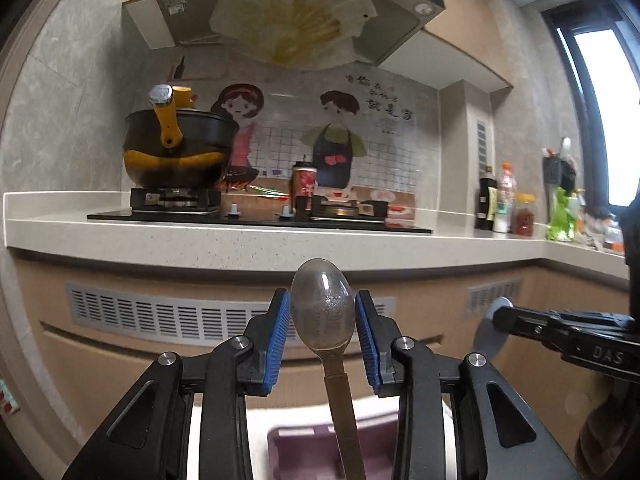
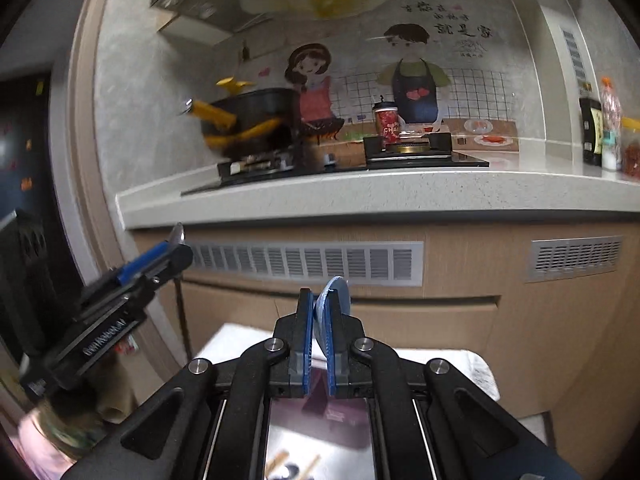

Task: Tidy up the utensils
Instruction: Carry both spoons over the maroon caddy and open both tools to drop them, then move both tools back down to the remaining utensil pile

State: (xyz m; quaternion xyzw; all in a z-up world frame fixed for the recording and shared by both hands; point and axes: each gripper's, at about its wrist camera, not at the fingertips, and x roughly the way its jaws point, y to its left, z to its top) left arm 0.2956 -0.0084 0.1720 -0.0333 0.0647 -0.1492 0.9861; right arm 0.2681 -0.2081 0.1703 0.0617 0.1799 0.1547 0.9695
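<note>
Standing upright between the blue pads of the left gripper (image 1: 322, 334), the spoon (image 1: 322, 312) shows its clear bowl up top and its brown handle running down toward the camera. The pads sit at either side of the bowl, a slight gap visible on each side, so whether they actually press it I cannot tell from here; the right wrist view shows that gripper (image 2: 160, 254) side-on with the spoon tip (image 2: 177, 234) poking out above its pads. Over to the right, the right gripper (image 2: 319, 322) is narrowed down on a pale blue utensil (image 2: 335, 296), its rounded end sticking up past the fingertips. From the left wrist view that same blue piece (image 1: 490, 330) juts out of the black fingers at the right edge. Below both tools lies a purple tray (image 1: 304, 454) on a white cloth (image 2: 472, 368). Farther off runs the counter (image 1: 280, 246) with a stove (image 1: 260, 218), a black-and-yellow pot (image 1: 176, 148) on the left burner, a red cup (image 1: 305, 182) behind, and bottles (image 1: 508, 204) at the far right.
</note>
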